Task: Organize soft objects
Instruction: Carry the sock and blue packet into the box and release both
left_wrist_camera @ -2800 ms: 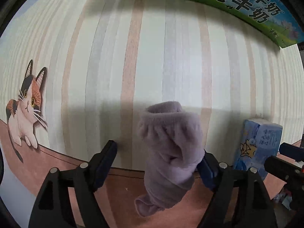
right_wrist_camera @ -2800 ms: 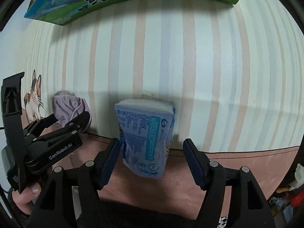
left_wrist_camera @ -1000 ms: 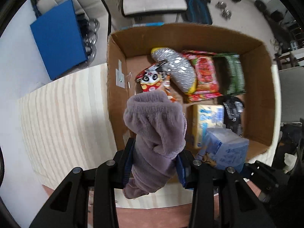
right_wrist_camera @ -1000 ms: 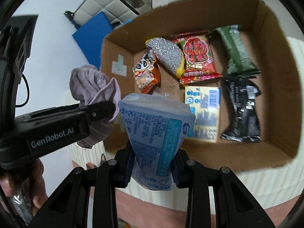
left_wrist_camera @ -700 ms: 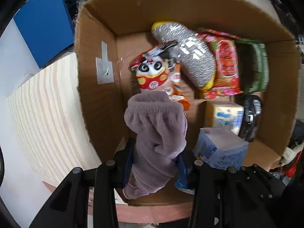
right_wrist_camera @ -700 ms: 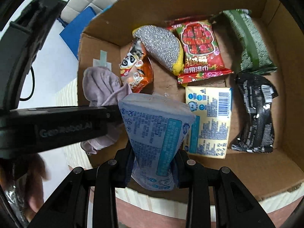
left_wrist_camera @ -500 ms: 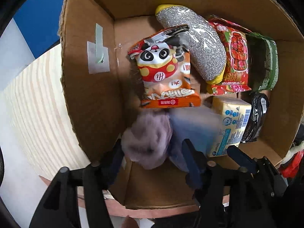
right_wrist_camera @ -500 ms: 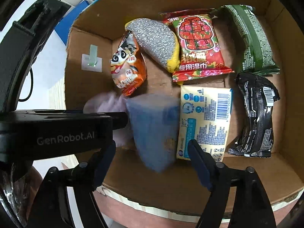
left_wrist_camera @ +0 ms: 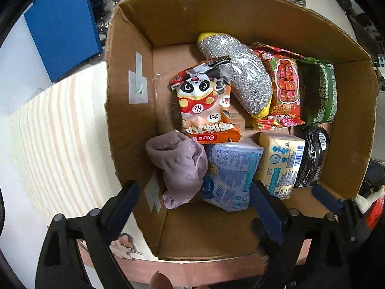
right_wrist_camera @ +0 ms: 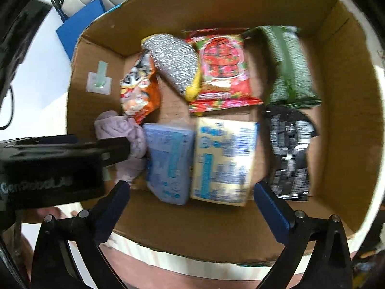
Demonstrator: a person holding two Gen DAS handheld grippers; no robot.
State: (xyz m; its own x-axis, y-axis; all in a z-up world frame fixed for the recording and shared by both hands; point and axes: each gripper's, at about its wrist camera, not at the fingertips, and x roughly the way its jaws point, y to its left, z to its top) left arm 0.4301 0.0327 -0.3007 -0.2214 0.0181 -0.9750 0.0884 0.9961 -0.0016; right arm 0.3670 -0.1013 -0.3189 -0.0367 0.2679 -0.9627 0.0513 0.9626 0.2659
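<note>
A lilac fuzzy sock lies in the near left corner of the cardboard box, with a blue tissue pack right beside it. Both also show in the right wrist view, the sock and the tissue pack. My left gripper is open and empty above the box's near edge. My right gripper is open and empty above the near wall of the box.
The box also holds a yellow tissue pack, a panda snack bag, a silver scouring pad, a red packet, a green packet and a black packet. A striped tablecloth lies left of the box.
Both grippers carried the sock and the blue pack over the box, opened and dropped them. Both items now rest inside the box and the jaws stand wide apart.
</note>
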